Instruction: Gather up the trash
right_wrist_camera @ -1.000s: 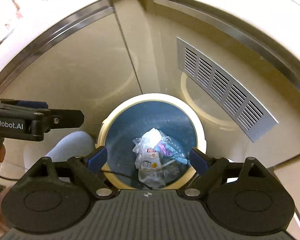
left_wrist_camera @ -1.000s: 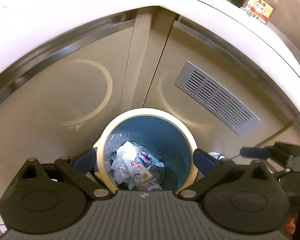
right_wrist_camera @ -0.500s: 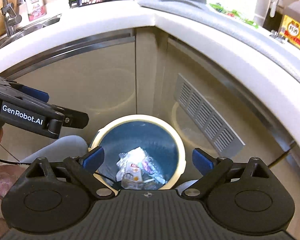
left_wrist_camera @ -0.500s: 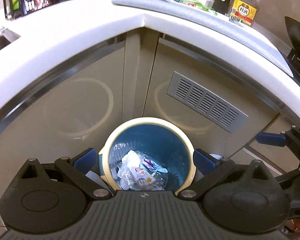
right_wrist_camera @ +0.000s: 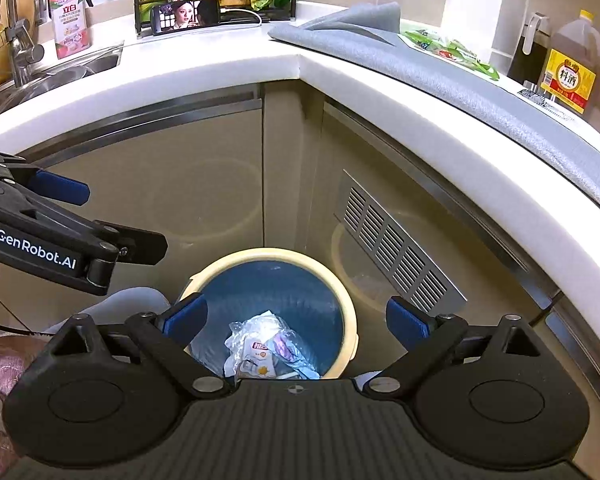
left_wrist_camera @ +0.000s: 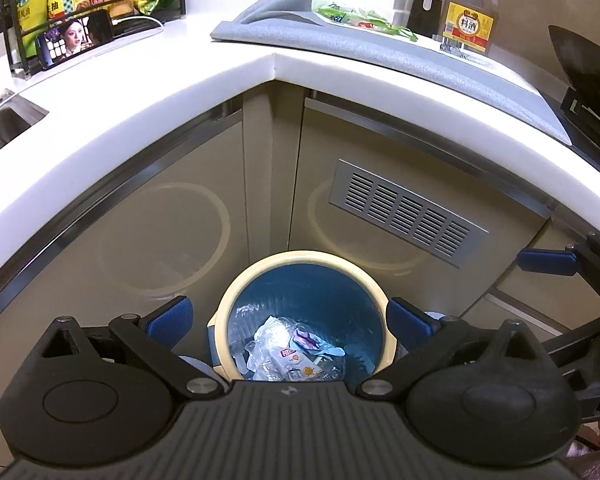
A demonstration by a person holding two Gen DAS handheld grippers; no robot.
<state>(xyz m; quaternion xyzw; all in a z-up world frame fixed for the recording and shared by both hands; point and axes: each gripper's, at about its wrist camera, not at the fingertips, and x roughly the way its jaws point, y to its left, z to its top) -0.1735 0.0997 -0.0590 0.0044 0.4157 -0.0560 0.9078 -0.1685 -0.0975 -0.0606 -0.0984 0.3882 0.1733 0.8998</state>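
A round trash bin (left_wrist_camera: 300, 258) (right_wrist_camera: 348, 312) with a cream rim and a blue liner stands on the floor in the cabinet corner. Crumpled plastic wrappers (left_wrist_camera: 290, 350) (right_wrist_camera: 260, 346) lie inside it. My left gripper (left_wrist_camera: 288, 316) hangs open above the bin, nothing between its blue pads. My right gripper (right_wrist_camera: 296, 316) is open too, wide and empty, over the same bin. Green snack wrappers (left_wrist_camera: 360, 16) (right_wrist_camera: 448, 50) lie on the grey mat (left_wrist_camera: 420, 64) (right_wrist_camera: 480, 92) on the counter. Each gripper shows at the side of the other's view.
The white L-shaped counter (left_wrist_camera: 160, 80) (right_wrist_camera: 220, 68) overhangs beige cabinet doors with a metal vent (left_wrist_camera: 404, 212). On it are a bottle rack with a phone (right_wrist_camera: 186, 14), a sink (right_wrist_camera: 60, 72), a soap bottle (right_wrist_camera: 68, 20), and a cooking wine jug (left_wrist_camera: 470, 12). A dark wok (left_wrist_camera: 580, 64) sits at right.
Both grippers have risen and tilted up, so the countertop and its items came into view and the bin shrank toward the bottom. The wrappers stay in the bin.
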